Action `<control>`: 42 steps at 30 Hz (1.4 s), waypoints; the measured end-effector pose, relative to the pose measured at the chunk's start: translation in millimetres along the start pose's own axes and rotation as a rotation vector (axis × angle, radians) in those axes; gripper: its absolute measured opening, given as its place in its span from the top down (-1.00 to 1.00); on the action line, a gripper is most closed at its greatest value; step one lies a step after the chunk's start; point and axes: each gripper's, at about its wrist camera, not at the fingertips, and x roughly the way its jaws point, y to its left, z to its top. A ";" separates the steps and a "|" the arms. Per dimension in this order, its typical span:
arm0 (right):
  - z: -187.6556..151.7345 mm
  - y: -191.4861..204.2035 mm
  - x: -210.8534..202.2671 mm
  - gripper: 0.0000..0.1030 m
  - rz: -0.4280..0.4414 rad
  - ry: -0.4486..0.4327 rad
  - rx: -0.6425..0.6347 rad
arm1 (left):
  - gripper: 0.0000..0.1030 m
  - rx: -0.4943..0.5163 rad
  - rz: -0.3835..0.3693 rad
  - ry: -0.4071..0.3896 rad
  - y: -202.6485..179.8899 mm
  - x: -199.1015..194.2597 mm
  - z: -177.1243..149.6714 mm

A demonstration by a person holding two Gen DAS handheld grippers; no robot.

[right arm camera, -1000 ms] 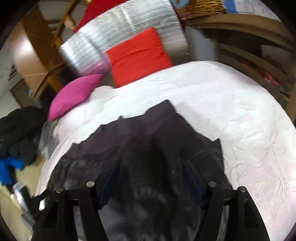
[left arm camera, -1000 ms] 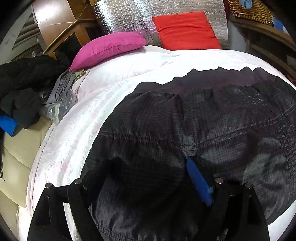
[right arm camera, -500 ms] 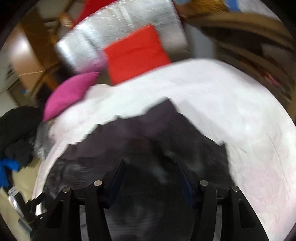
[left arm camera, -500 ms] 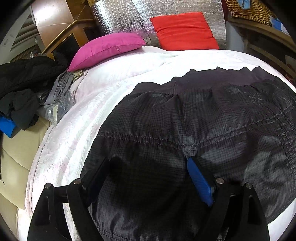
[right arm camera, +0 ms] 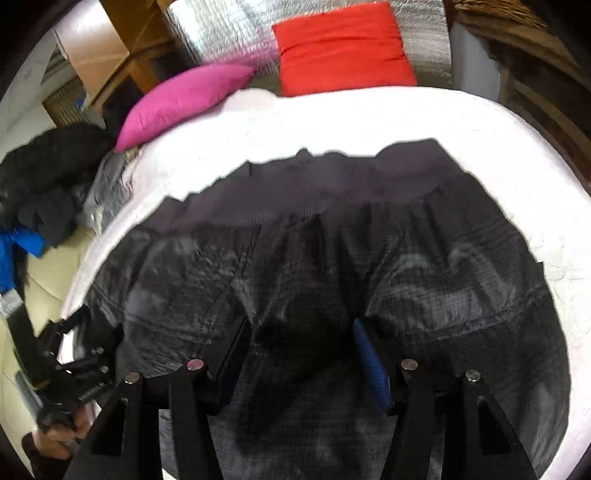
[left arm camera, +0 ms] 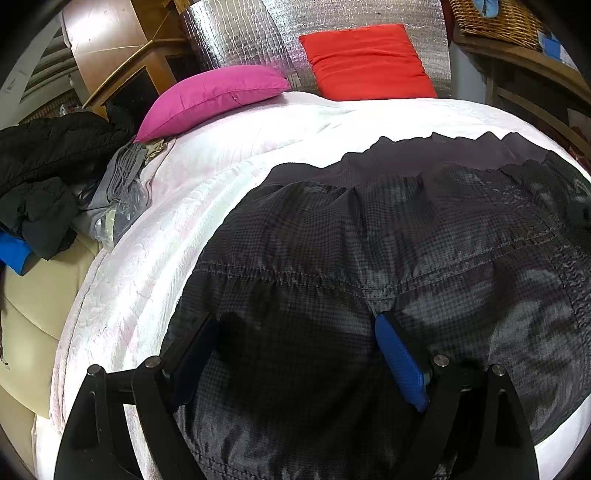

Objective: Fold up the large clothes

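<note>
A large dark grey checked jacket (left arm camera: 388, 240) with a ribbed hem lies spread on the white bedspread (left arm camera: 207, 192); it also shows in the right wrist view (right arm camera: 332, 251). My left gripper (left arm camera: 295, 328) is open, its jaws wide apart just above the jacket's near left part. My right gripper (right arm camera: 303, 328) is open above the jacket's near middle. In the right wrist view the left gripper (right arm camera: 74, 354) shows at the lower left, held by a hand at the jacket's left edge.
A pink pillow (left arm camera: 214, 96) and a red cushion (left arm camera: 365, 59) lie at the bed's head against a silver panel (left arm camera: 243, 33). A heap of dark clothes (left arm camera: 48, 166) sits left of the bed. A wicker basket (left arm camera: 495, 18) stands on wooden shelving at right.
My right gripper has swung left and down over the jacket, which now fills its view. My left gripper has hardly moved.
</note>
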 end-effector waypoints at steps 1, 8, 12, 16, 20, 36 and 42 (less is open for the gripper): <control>4.2 -2.1 -7.4 -0.20 -0.002 -0.025 -0.001 | -0.70 -0.001 -0.006 0.003 1.3 -0.7 0.4; 12.8 -53.9 -51.2 -0.20 0.065 -0.176 0.167 | -0.70 -0.095 -0.069 -0.063 44.5 -19.3 1.2; 11.2 -66.0 -54.9 -0.20 0.007 -0.162 0.161 | -0.70 -0.166 -0.017 -0.071 79.2 -17.4 -1.9; 5.9 -86.4 -62.1 -0.20 -0.057 -0.158 0.183 | -0.70 -0.229 -0.010 0.018 104.7 4.3 -10.9; 4.2 -111.2 -71.7 -0.47 -0.146 -0.167 0.183 | -0.70 -0.259 -0.090 0.024 120.6 9.4 -17.3; -8.7 -125.9 -61.4 0.59 -0.204 -0.117 0.155 | 0.71 -0.329 -0.362 -0.003 112.4 14.6 -14.3; -12.6 -138.4 -37.0 0.53 -0.198 0.002 0.182 | -0.02 -0.303 -0.273 0.085 109.9 32.1 -14.7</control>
